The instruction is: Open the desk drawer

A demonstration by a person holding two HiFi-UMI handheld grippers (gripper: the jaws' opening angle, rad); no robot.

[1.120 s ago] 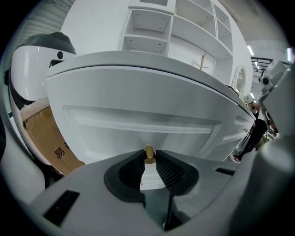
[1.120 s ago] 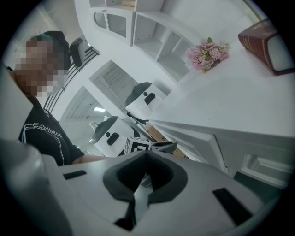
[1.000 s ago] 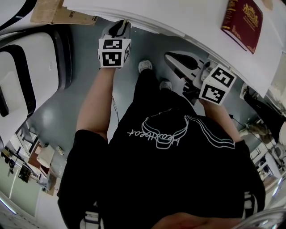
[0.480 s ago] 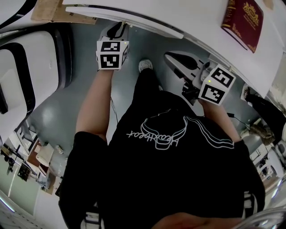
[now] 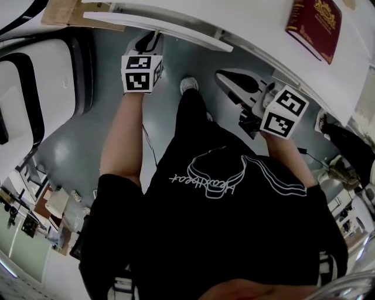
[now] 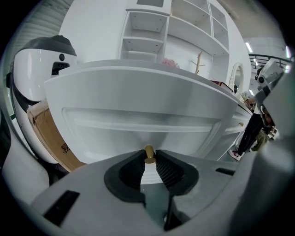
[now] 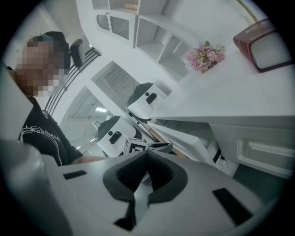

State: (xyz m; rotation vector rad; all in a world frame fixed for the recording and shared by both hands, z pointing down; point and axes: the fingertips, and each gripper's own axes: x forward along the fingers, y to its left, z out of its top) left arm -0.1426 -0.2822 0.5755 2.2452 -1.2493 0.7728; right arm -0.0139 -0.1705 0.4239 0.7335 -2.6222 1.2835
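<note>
The white drawer front (image 6: 138, 115) fills the left gripper view, with a small brass knob (image 6: 149, 154) at its middle. My left gripper (image 6: 149, 157) is shut on that knob, one dark ribbed pad on each side. In the head view the left gripper (image 5: 152, 36) reaches the drawer front (image 5: 176, 32) below the white desk top (image 5: 258, 20). In the right gripper view the drawer (image 7: 182, 138) stands out from the desk. My right gripper (image 7: 147, 154) is shut on nothing; it hangs apart on the right (image 5: 225, 75), aimed toward the drawer.
A dark red book (image 5: 313, 23) lies on the desk top, and pink flowers (image 7: 205, 54) stand farther along. Brown cardboard (image 5: 64, 14) leans at the desk's left end. A large white rounded machine (image 5: 35, 88) stands on the left. The person's shoe (image 5: 188, 86) rests on grey floor.
The left gripper keeps its hold on the knob and has drifted slightly left in the head view. The right gripper has stayed where it was.
</note>
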